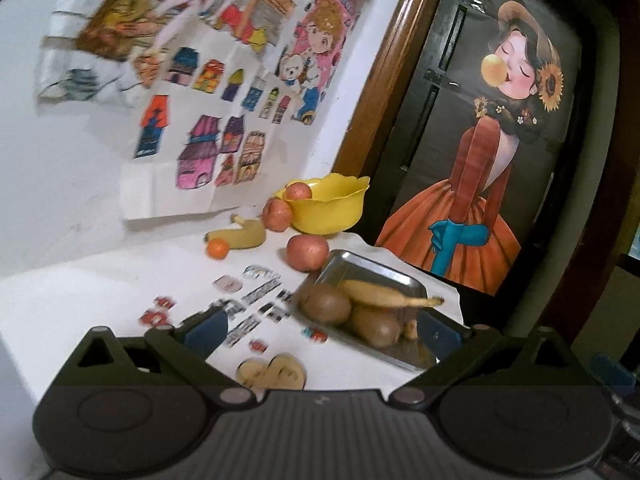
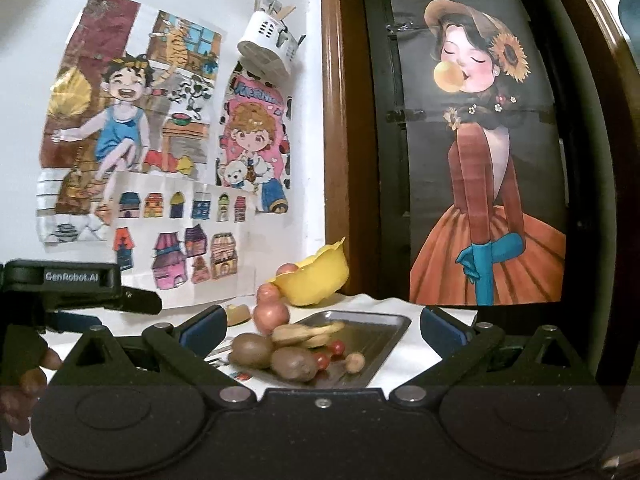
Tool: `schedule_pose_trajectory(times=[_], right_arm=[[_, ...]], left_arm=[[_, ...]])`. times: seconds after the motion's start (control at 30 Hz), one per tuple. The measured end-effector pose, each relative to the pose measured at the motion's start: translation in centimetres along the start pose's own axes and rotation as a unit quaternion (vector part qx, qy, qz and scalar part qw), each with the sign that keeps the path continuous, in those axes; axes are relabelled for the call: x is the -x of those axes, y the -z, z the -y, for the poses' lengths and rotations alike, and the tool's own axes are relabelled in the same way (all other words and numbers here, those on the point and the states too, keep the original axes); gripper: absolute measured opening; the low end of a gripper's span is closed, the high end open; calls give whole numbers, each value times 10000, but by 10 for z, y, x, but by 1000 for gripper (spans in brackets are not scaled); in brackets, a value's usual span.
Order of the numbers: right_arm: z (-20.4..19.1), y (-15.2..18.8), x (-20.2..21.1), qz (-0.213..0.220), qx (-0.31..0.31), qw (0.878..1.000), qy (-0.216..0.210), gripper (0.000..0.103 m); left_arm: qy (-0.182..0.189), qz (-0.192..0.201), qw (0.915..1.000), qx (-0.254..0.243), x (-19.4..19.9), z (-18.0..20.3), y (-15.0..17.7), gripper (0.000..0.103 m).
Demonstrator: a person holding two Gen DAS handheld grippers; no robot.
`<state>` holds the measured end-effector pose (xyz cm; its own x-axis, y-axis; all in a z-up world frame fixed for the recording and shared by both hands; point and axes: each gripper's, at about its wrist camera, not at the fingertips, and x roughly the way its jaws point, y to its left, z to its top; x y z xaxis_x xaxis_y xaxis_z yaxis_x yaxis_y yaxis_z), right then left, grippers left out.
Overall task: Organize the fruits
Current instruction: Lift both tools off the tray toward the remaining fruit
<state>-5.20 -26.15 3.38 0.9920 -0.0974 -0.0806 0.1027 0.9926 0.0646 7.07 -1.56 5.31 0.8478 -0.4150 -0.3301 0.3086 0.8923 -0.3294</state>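
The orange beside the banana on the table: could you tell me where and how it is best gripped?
Close the claw across the orange's middle, coming from above or the near side. It is small and round, the banana sits right behind it, and the near side looks clear.

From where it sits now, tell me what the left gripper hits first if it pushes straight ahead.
Most likely the brown kiwis at the near end of the steel tray. The open left gripper points at them, with the banana just behind. Depth is unclear.

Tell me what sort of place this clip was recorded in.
Probably a home room: coloured children's drawings are taped to the white wall, a cartoon poster covers a wooden-framed door, and fruit lies around a yellow bowl on a white-covered table.
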Motion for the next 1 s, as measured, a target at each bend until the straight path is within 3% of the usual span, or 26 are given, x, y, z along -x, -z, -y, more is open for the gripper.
schedule_pose_trajectory(times=[0.47,1.0], right_arm=[[-51,17,69,-295,113,9995,29,102],[-89,45,90,-915,284,9950,-274,102]], left_arm=[[-800,133,9967,-64,84,-31,52,102],[-1358,-121,9905,157,128,-57,103,102]])
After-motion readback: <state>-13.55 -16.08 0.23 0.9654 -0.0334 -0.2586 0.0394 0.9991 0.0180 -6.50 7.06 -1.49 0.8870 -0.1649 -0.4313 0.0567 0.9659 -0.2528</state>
